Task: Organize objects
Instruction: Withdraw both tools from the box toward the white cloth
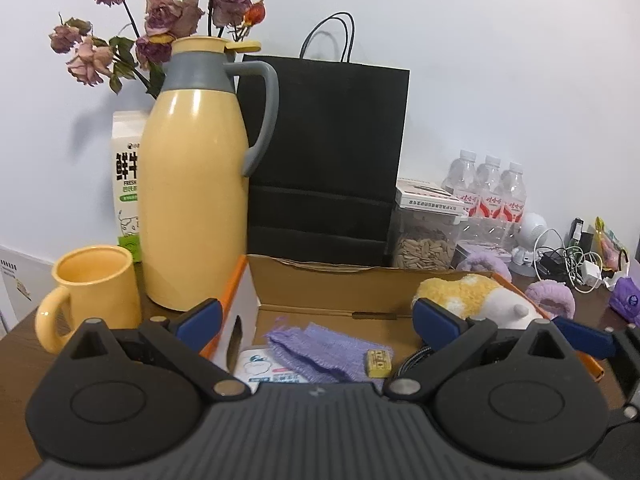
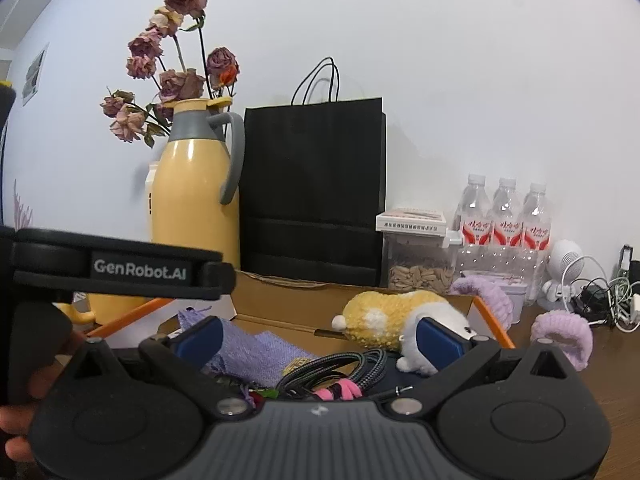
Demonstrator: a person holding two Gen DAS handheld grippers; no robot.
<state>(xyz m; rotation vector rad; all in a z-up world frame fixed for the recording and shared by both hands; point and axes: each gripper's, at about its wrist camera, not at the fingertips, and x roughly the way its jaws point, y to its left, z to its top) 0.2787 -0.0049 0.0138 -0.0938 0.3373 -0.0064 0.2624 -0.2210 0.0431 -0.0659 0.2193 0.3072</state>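
An open cardboard box (image 1: 320, 284) with orange edges sits in front of me. In it lie a purple knitted cloth (image 1: 320, 350), a small yellow packet (image 1: 378, 362), a white packet (image 1: 260, 368) and a yellow-and-white plush toy (image 1: 472, 300). My left gripper (image 1: 318, 320) hovers over the box, open and holding nothing. My right gripper (image 2: 320, 340) is open wide above a coiled black cable (image 2: 340, 366) with a pink tie. The plush toy (image 2: 384, 318) lies just behind its right fingertip (image 2: 440, 340), with no pad pressing on it. The box's back wall (image 2: 288, 300) shows behind the cloth (image 2: 256, 354).
Behind the box stand a yellow thermos (image 1: 192, 184), yellow mug (image 1: 96, 284), milk carton (image 1: 126, 184), dried roses (image 1: 160, 28), black paper bag (image 1: 324, 152), seed jar (image 1: 424, 240) and water bottles (image 1: 488, 188). Purple fluffy pieces (image 2: 560, 336) and tangled chargers (image 1: 572, 264) lie right. A hand (image 2: 16, 420) holds the left gripper.
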